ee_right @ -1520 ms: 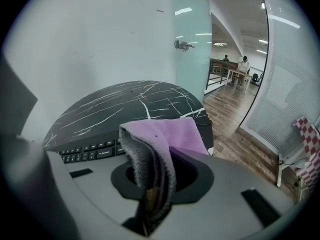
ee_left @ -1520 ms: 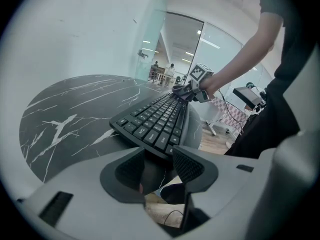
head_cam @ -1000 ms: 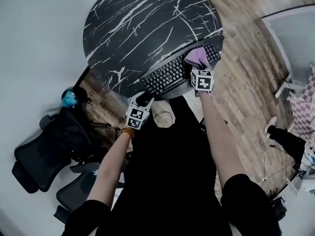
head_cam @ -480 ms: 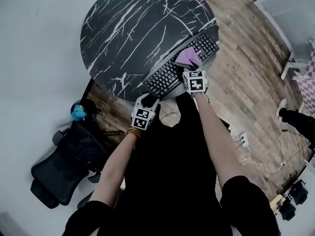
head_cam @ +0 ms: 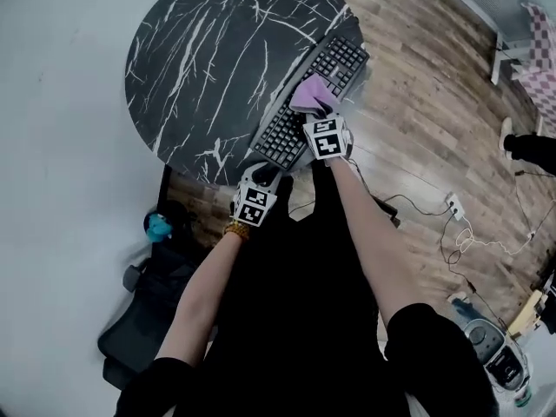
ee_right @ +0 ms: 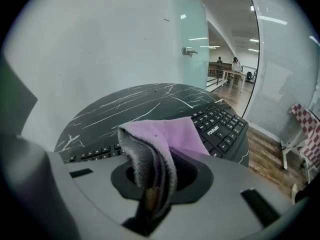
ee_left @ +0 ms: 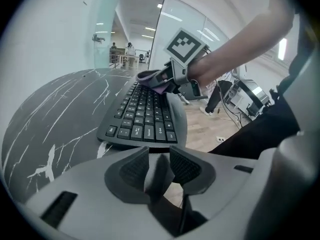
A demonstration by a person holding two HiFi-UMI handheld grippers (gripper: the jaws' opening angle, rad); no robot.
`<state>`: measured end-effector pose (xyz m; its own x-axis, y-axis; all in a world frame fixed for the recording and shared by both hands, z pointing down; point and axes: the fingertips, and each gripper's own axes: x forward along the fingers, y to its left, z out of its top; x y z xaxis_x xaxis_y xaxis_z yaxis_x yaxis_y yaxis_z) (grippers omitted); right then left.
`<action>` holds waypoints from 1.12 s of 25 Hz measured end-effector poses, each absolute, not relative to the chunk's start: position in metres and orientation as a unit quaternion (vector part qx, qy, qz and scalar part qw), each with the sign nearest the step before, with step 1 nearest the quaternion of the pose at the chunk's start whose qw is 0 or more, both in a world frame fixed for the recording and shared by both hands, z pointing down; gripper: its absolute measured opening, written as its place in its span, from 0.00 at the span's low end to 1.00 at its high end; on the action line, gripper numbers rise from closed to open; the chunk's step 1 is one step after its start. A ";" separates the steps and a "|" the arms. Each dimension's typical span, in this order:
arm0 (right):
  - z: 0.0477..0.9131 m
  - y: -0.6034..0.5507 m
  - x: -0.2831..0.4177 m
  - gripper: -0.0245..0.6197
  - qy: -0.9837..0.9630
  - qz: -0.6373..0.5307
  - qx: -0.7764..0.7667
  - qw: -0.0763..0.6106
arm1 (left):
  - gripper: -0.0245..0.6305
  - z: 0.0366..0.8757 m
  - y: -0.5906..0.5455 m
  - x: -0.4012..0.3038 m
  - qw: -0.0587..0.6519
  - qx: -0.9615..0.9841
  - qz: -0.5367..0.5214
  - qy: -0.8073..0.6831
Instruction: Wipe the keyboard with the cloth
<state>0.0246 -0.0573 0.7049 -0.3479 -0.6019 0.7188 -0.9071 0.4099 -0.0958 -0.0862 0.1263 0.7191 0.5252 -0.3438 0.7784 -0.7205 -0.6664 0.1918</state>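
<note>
Fingers, right gripper (ee_right: pixel 152 181): clamped on cloth (ee_right: pixel 167 134), which now lies mid-span on keyboard (head_cam: pixel 343 55), shifted there from its right end. Wiping is under way, and the left half is judged still to do. Fingers, left gripper (ee_left: pixel 159 169): apart, just been closing, nothing between them; sits at bench (head_cam: pixel 200 50) edge by keyboard's left end.

Lost beneath the cloth (head_cam: pixel 304 92) and the right gripper (head_cam: pixel 318 116) in the head view: the middle keys of the keyboard (head_cam: pixel 276 135). Cut off by that view's top edge: the far rim of the desk (head_cam: pixel 200 50). In the right gripper view, buried in cloth folds, the inner faces of the jaws; in the far background, people (ee_right: pixel 235 63) too small to make out.
</note>
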 end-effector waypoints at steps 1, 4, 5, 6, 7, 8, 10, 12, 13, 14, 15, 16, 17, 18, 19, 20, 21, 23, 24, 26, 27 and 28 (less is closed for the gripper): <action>0.705 -0.055 0.023 0.14 -0.780 0.252 0.487 0.302 | 0.24 0.719 0.127 -0.086 0.251 0.838 0.371 -0.312; 0.704 -0.046 0.018 0.14 -0.776 0.244 0.499 0.298 | 0.24 0.719 0.126 -0.086 0.238 0.844 0.378 -0.298; 0.704 -0.043 0.015 0.14 -0.776 0.238 0.502 0.300 | 0.24 0.720 0.125 -0.087 0.235 0.845 0.380 -0.294; 0.704 -0.040 0.013 0.14 -0.776 0.233 0.503 0.301 | 0.24 0.721 0.125 -0.087 0.233 0.846 0.382 -0.291; 0.705 -0.037 0.009 0.14 -0.777 0.230 0.503 0.302 | 0.24 0.721 0.124 -0.087 0.233 0.847 0.380 -0.288; 0.705 -0.033 0.006 0.14 -0.778 0.228 0.502 0.302 | 0.24 0.722 0.124 -0.088 0.237 0.848 0.377 -0.286; 0.705 -0.023 -0.002 0.14 -0.781 0.230 0.496 0.302 | 0.24 0.723 0.126 -0.089 0.247 0.849 0.371 -0.286; 0.706 -0.011 -0.011 0.14 -0.784 0.235 0.488 0.303 | 0.24 0.723 0.127 -0.090 0.250 0.849 0.368 -0.286; 0.706 -0.006 -0.013 0.14 -0.786 0.235 0.485 0.304 | 0.24 0.723 0.128 -0.089 0.250 0.849 0.368 -0.286; 0.706 -0.001 -0.015 0.14 -0.786 0.234 0.483 0.307 | 0.24 0.723 0.128 -0.088 0.251 0.849 0.367 -0.286; 0.706 0.002 -0.016 0.14 -0.786 0.232 0.482 0.310 | 0.24 0.723 0.127 -0.087 0.252 0.849 0.367 -0.285; 0.706 0.005 -0.017 0.14 -0.784 0.232 0.483 0.313 | 0.24 0.723 0.127 -0.087 0.252 0.849 0.368 -0.283; 0.706 0.007 -0.018 0.14 -0.782 0.233 0.486 0.315 | 0.24 0.723 0.126 -0.087 0.252 0.849 0.371 -0.279; 0.706 0.010 -0.019 0.14 -0.779 0.234 0.487 0.317 | 0.24 0.724 0.127 -0.088 0.253 0.849 0.374 -0.275; 0.707 0.012 -0.021 0.14 -0.778 0.233 0.488 0.319 | 0.24 0.725 0.127 -0.089 0.255 0.848 0.376 -0.271; 0.708 0.015 -0.023 0.14 -0.779 0.230 0.486 0.321 | 0.24 0.725 0.127 -0.089 0.256 0.849 0.378 -0.267; 0.708 0.019 -0.026 0.14 -0.780 0.226 0.485 0.324 | 0.24 0.724 0.128 -0.089 0.256 0.850 0.378 -0.263; 0.707 0.025 -0.031 0.14 -0.778 0.217 0.490 0.328 | 0.24 0.724 0.128 -0.088 0.255 0.851 0.380 -0.257; 0.707 0.028 -0.033 0.14 -0.775 0.216 0.495 0.329 | 0.24 0.725 0.128 -0.088 0.254 0.852 0.382 -0.254; 0.707 0.035 -0.036 0.14 -0.772 0.218 0.496 0.331 | 0.24 0.726 0.128 -0.087 0.253 0.852 0.385 -0.248; 0.707 0.039 -0.039 0.14 -0.774 0.218 0.492 0.334 | 0.24 0.727 0.128 -0.088 0.253 0.852 0.387 -0.246; 0.708 0.042 -0.043 0.14 -0.776 0.217 0.487 0.337 | 0.24 0.728 0.127 -0.089 0.253 0.851 0.389 -0.245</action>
